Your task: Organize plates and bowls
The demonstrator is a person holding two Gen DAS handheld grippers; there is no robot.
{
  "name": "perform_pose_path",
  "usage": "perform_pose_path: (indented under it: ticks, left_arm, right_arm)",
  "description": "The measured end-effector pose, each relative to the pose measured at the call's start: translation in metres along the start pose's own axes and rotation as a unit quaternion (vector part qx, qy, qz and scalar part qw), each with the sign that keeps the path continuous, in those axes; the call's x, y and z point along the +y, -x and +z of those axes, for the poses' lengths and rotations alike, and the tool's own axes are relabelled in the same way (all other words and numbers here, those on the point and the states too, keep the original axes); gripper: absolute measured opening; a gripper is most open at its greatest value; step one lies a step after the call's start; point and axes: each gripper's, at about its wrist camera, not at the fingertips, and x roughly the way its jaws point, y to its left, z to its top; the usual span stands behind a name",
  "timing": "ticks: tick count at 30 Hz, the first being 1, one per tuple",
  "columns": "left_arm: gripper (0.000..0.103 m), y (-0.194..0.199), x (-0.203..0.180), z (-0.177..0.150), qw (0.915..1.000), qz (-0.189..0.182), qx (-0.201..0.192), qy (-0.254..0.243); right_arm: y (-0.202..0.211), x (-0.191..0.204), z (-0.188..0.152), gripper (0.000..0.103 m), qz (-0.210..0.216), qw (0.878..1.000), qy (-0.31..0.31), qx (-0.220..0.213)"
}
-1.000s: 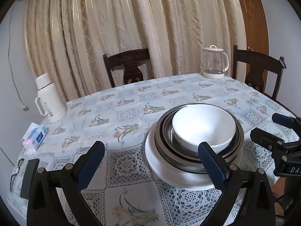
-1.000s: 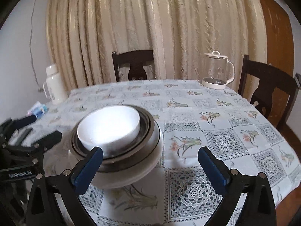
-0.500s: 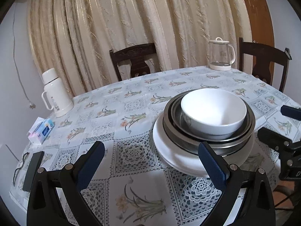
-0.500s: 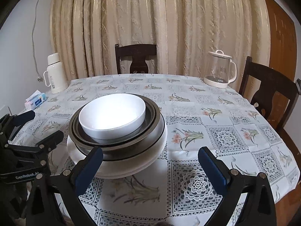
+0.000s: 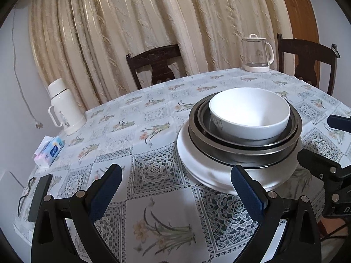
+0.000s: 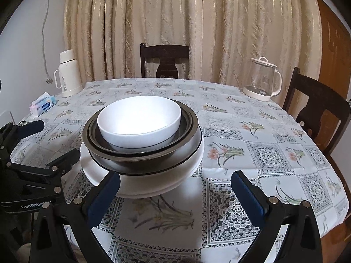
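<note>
Table [image 6: 274, 164], patterned cloth. One stack near the front edge: one white bowl [image 6: 140, 120] in two nested metal bowls [image 6: 144, 153] on white plates [image 6: 142, 184], count unclear. Around, well apart: one flask [image 6: 67, 74], one glass kettle [image 6: 262, 80], one tissue pack [image 6: 42, 105], two chairs [image 6: 164, 60]. Left gripper [image 5: 175, 190] and right gripper [image 6: 174, 192]: jaws spread, empty, nothing between them and the stack.
</note>
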Motion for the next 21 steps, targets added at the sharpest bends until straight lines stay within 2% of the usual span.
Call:
perform_pose_path:
  ticks: [21]
  left_arm:
    - [0.1, -0.0046, -0.0094, -0.008, 0.9999, -0.006, 0.01, -0.009]
  right_arm:
    - [-0.0064, 0.0048, -0.0027, 0.103, 0.022, 1.0, -0.002, 0.01]
